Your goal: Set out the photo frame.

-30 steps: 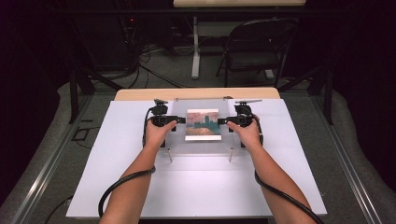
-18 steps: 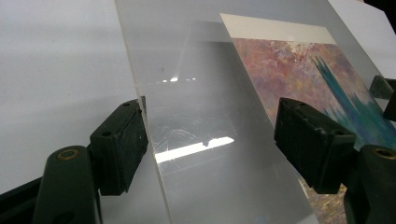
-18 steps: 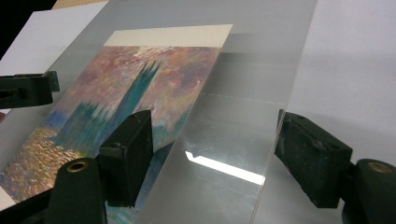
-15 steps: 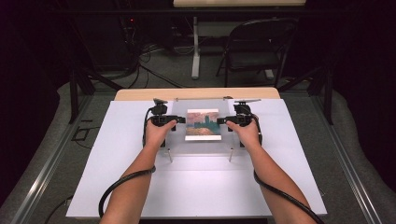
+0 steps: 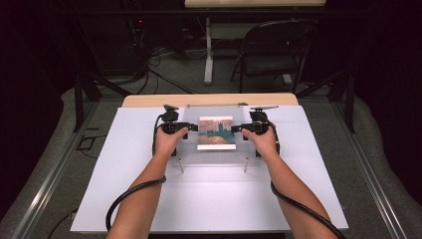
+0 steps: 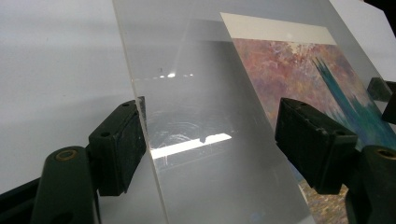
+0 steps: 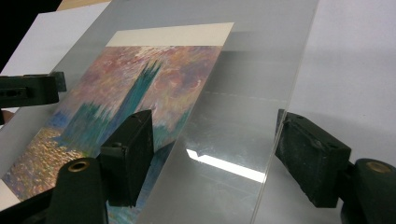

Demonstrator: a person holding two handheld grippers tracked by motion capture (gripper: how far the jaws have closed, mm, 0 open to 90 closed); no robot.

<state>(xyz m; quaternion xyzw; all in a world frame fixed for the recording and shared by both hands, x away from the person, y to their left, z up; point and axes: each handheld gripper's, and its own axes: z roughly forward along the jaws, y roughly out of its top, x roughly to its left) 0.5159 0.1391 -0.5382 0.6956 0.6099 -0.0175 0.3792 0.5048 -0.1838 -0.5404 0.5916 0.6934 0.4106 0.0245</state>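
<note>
I stand at the white table [image 5: 124, 199] with a gripper in each hand, both brought in to the side edges of a clear acrylic panel [image 5: 216, 149] that lies over a painted print [image 5: 216, 132] near the table's far middle. My left gripper [image 5: 191, 128] sits at the panel's left edge, my right gripper [image 5: 238, 129] at its right edge. In the left gripper view the panel [image 6: 205, 140] runs between jaws that are spread wide, one jaw close against the edge, the other well clear above the print [image 6: 299, 79]. The right gripper view shows the same: jaws apart, the panel's edge between them, not pinched. Over the past second almost nothing has shifted; my hands and the panel sit where they were. I judge that both grippers are lined up and paused just short of closing, so lifting the panel off the print has not begun.
</note>
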